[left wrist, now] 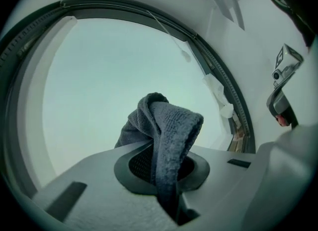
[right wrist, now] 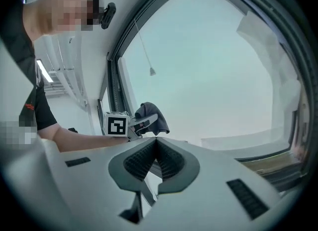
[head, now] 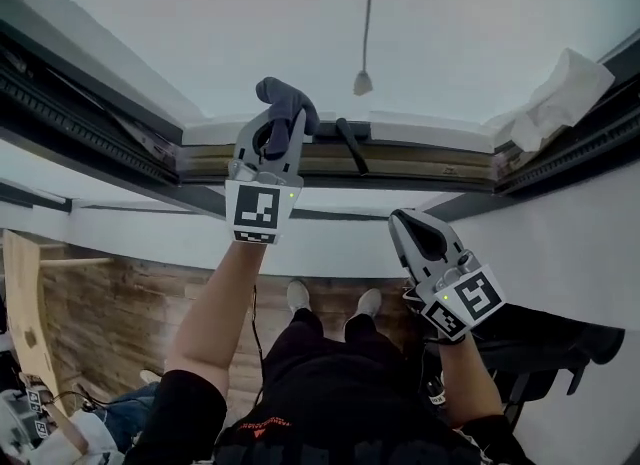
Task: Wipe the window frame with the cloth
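Note:
A dark grey cloth (head: pixel 287 105) sticks up out of my left gripper (head: pixel 272 133), which is shut on it and held up at the window's lower frame (head: pixel 420 158). The left gripper view shows the cloth (left wrist: pixel 166 135) folded over and pinched between the jaws, with the pale glass behind it. My right gripper (head: pixel 412 228) hangs lower and to the right, away from the frame; its jaws meet at the tips with nothing between them (right wrist: pixel 153 148). From the right gripper view the left gripper (right wrist: pixel 141 123) and its cloth (right wrist: pixel 151 113) appear against the glass.
A black window handle (head: pixel 350 145) lies on the frame just right of the cloth. A blind cord with a small weight (head: pixel 363 81) hangs over the glass. Crumpled white plastic (head: pixel 555 103) clings to the frame's right corner. Wooden floor (head: pixel 110 303) lies below.

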Available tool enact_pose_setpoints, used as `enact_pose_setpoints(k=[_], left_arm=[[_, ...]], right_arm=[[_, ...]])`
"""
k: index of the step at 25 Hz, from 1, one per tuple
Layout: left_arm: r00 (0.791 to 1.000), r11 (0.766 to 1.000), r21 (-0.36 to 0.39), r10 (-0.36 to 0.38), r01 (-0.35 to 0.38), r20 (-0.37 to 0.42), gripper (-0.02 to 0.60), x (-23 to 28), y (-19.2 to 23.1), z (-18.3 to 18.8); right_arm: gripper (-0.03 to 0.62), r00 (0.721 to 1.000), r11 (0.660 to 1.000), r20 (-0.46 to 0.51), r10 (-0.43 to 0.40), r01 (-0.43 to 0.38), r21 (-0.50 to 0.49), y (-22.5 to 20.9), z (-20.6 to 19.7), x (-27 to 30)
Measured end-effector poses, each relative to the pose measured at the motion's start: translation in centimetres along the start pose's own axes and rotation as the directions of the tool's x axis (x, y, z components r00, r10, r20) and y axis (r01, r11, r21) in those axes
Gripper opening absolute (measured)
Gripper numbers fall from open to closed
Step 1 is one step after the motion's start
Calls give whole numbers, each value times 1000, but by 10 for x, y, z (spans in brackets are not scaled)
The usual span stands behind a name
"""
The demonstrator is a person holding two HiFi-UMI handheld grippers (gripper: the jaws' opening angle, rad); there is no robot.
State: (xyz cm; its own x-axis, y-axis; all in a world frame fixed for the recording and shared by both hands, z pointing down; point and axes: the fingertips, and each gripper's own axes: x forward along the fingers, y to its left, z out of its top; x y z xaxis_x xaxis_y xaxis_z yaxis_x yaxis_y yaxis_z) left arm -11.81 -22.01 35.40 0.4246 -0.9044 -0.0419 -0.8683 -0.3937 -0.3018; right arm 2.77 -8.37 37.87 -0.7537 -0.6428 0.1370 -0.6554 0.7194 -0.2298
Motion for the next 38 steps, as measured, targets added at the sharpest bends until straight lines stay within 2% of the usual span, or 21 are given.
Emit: enact_pose_setpoints(k=[4, 9, 14, 19, 29, 38], left_arm=[[994, 996, 13, 92, -92, -50, 43, -35, 63, -30], [969, 979, 22, 205, -204, -139, 43, -64, 131, -78], [951, 969, 18, 245, -246, -191, 43, -66, 160, -106], [960, 977, -1, 209, -213, -185, 43, -40, 144, -108], [985, 996, -12, 89, -92, -150, 43, 13, 65, -86], [993, 1000, 0, -3, 3, -120, 43, 52, -5, -55]], right_arm=[[5, 999, 999, -19, 47, -47, -5, 28, -3, 34], [5, 997, 997, -43, 70, -71, -16, 45, -4, 57], [3, 997, 998, -57, 56, -57, -16, 44, -8, 62], [5, 998, 999, -61, 35, -36, -13, 33, -8, 57], [5, 999, 1000, -31, -26, 26, 13, 0, -10, 18], [5, 998, 997, 3, -68, 68, 36, -27, -8, -24]])
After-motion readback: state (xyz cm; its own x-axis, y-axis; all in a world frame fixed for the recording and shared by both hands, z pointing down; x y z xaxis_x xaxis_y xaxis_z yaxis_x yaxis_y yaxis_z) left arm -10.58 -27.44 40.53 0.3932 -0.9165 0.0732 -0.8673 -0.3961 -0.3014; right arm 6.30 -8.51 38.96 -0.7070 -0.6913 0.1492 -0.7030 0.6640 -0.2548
